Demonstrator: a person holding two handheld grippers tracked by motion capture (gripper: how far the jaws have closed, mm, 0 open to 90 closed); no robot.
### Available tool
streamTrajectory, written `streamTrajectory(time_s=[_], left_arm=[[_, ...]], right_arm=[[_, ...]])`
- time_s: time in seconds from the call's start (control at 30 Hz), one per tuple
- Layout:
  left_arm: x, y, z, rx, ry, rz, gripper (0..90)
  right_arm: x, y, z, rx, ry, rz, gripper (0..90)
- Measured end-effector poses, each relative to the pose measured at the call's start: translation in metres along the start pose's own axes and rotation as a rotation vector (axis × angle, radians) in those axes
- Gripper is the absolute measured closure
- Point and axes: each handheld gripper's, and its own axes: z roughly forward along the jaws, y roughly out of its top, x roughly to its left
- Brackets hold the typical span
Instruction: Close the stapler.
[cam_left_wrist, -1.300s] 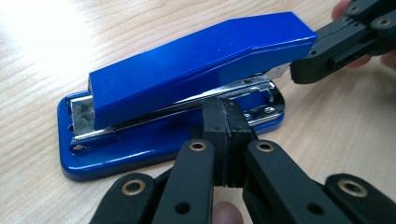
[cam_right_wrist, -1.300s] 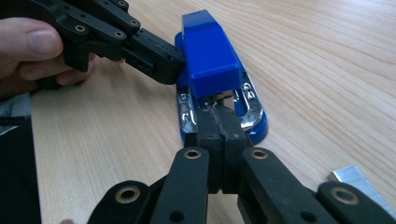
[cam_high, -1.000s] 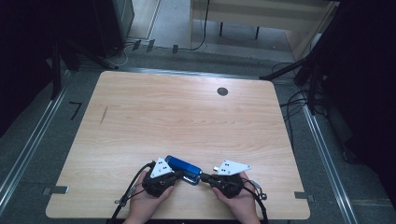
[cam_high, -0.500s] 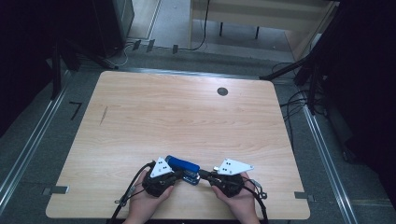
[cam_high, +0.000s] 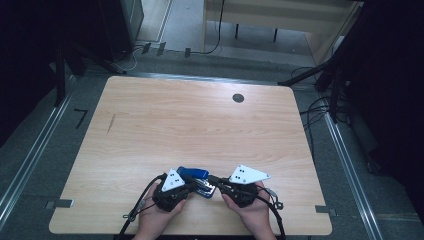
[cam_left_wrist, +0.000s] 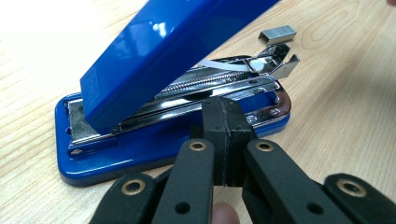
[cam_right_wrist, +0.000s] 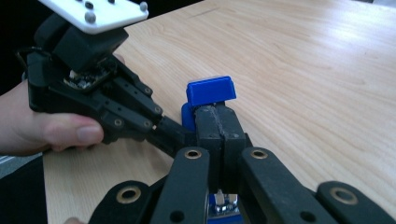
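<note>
A blue stapler (cam_high: 192, 175), lid raised, lay near the table's (cam_high: 200, 125) front edge between 2 grippers: left gripper (cam_left_wrist: 224, 140) and right gripper (cam_right_wrist: 219, 140), both with jaws closed, empty, touching its base.

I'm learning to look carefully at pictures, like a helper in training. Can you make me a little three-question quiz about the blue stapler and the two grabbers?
1. True or false: the stapler's blue top is lifted open.
2. What lies on the table just beyond the stapler's front end?
A. a pen
B. a strip of staples
C. a coin
3. Fill in: the left gripper has its jaws pressed ____.

Key:
1. True; the metal staple channel is uncovered.
2. B.
3. Together. The right gripper's jaws are together too, right at the stapler.
</note>
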Motion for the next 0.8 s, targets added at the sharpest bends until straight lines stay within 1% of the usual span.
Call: streamTrajectory(time_s=[0.1, 0.17, 0.27, 0.4, 0.53, 0.8], left_arm=[[-0.001, 0.000, 0.000, -0.003, 0.002, 0.004, 90.0], [-0.002, 0.000, 0.000, -0.003, 0.007, 0.008, 90.0], [-0.003, 0.000, 0.000, -0.001, 0.015, 0.019, 90.0], [-0.003, 0.000, 0.000, -0.004, 0.016, 0.022, 90.0], [-0.003, 0.000, 0.000, -0.003, 0.019, 0.023, 90.0], [-0.006, 0.000, 0.000, -0.001, 0.036, 0.046, 90.0]], right_arm=[[0.001, 0.006, 0.002, -0.011, 0.002, -0.007, 90.0], [0.002, 0.008, 0.003, -0.013, 0.000, -0.009, 90.0], [0.003, 0.014, 0.005, -0.016, 0.002, -0.025, 90.0], [0.005, 0.022, 0.009, -0.019, 0.006, -0.034, 90.0], [0.006, 0.026, 0.011, -0.020, 0.007, -0.043, 90.0], [0.007, 0.034, 0.017, -0.028, 0.013, -0.054, 90.0]])
